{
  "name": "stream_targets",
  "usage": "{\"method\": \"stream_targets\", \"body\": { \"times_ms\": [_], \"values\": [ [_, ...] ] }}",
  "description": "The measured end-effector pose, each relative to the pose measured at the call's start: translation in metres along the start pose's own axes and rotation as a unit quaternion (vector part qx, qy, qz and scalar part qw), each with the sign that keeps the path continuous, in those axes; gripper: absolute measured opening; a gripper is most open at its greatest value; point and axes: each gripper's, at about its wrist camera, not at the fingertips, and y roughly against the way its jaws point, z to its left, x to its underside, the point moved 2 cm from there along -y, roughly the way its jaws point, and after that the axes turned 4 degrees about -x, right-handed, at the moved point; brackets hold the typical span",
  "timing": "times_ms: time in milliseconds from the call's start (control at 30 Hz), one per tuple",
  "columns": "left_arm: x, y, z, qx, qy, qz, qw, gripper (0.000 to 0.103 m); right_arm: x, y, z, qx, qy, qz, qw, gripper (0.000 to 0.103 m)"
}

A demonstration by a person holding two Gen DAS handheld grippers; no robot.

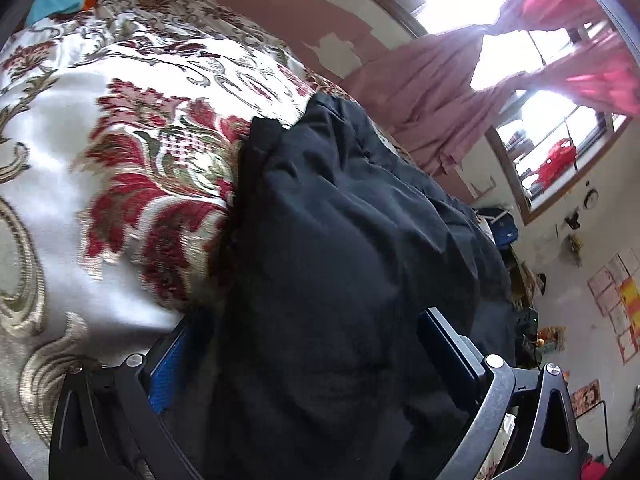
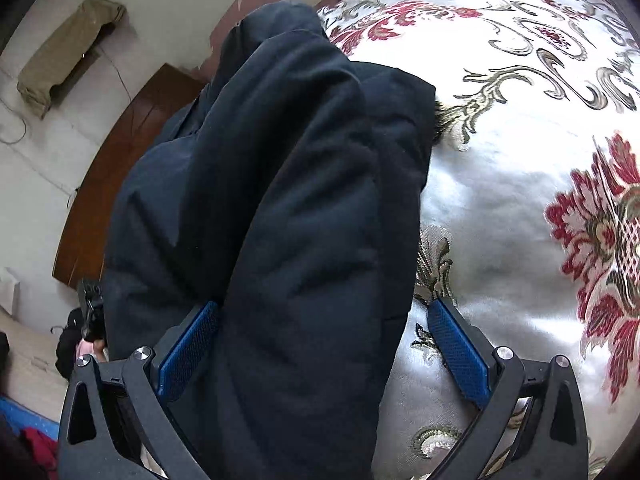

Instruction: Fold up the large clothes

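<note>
A bed under a floral bedspread (image 1: pixel 132 184) carries a dark padded garment (image 2: pixel 288 184), bunched along its edge.

Left gripper (image 1: pixel 316 344) and right gripper (image 2: pixel 322 344), fingers spread wide apart.

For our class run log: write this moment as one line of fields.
stage: folding | item: dark padded garment on floral bedspread | left gripper: open around fabric | right gripper: open around fabric

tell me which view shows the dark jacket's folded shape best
The right wrist view: the dark jacket lies there as a long padded roll on the floral bedspread, its far end visible. The left wrist view shows only a rumpled dark mass between the jaws.
</note>
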Motion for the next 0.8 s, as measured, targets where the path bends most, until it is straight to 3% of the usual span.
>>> {"method": "stream_targets", "body": {
  "times_ms": [100,333,367,433,500,700,800],
  "values": [
    [-0.001,-0.003,0.001,-0.021,0.007,0.003,0.9998,0.087,-0.003,-0.008,0.002,0.009,-0.009,-0.009,1.000,0.102],
    [-0.002,-0.007,0.000,-0.050,0.034,-0.016,0.9981,0.087,0.011,-0.010,0.012,0.024,-0.053,-0.010,0.998,0.101],
    [-0.003,-0.007,0.000,-0.049,0.038,-0.016,0.9979,0.087,0.008,-0.009,0.016,0.027,-0.053,-0.012,0.998,0.097],
    [-0.003,-0.005,0.004,-0.041,0.053,-0.020,0.9976,0.076,0.009,-0.008,0.026,0.026,-0.052,-0.021,0.998,0.084],
    [-0.002,-0.004,0.008,-0.016,0.071,-0.021,0.9971,0.050,0.012,-0.006,0.039,0.019,-0.059,-0.034,0.998,0.066],
    [0.001,-0.002,-0.004,-0.021,0.055,-0.028,0.9979,0.025,0.014,-0.001,0.073,0.040,-0.044,-0.040,0.997,0.037],
    [0.000,0.005,-0.011,-0.026,0.055,-0.033,0.9976,0.019,0.009,0.005,0.103,0.054,-0.014,-0.041,0.998,0.026]
  ]
}}
